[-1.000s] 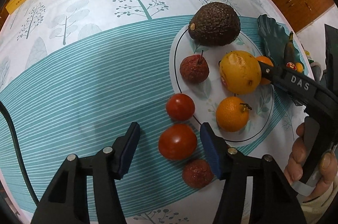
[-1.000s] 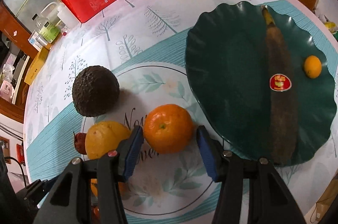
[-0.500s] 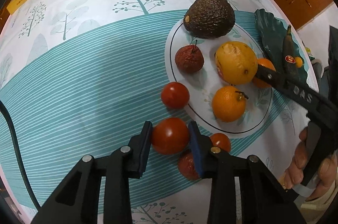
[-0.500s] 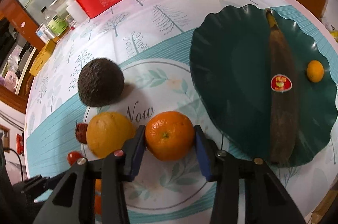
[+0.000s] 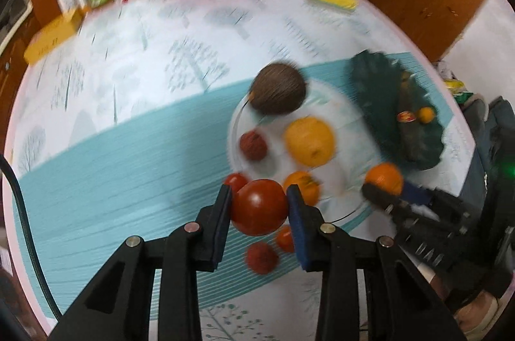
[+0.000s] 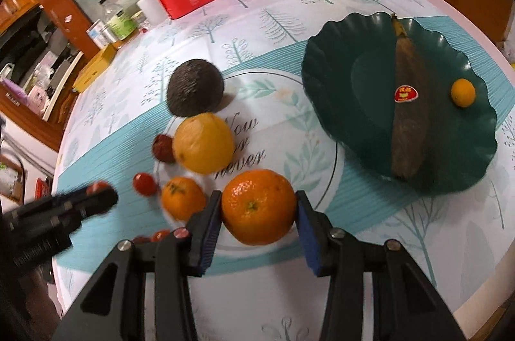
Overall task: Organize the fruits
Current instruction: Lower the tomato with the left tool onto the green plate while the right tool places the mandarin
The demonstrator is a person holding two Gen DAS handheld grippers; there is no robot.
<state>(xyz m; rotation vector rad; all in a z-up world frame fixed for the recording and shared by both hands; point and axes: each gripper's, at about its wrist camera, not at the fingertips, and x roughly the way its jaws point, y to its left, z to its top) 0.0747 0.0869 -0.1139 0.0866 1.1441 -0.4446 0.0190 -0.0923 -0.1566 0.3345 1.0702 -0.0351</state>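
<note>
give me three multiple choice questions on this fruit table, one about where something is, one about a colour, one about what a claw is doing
1. Where does the small orange fruit lie?
A. on the dark green plate, beside the dark banana
B. against the avocado
C. on the tissue box

2. What colour is the fruit in the left claw?
A. yellow
B. red
C. green

3. What is the right claw doing?
A. hanging open
B. shut on nothing
C. shut on the orange

Answers: 1 A, it sits inside the plate's rim; 2 B, a red tomato sits between the pads; 3 C, both pads press the orange's sides.
</note>
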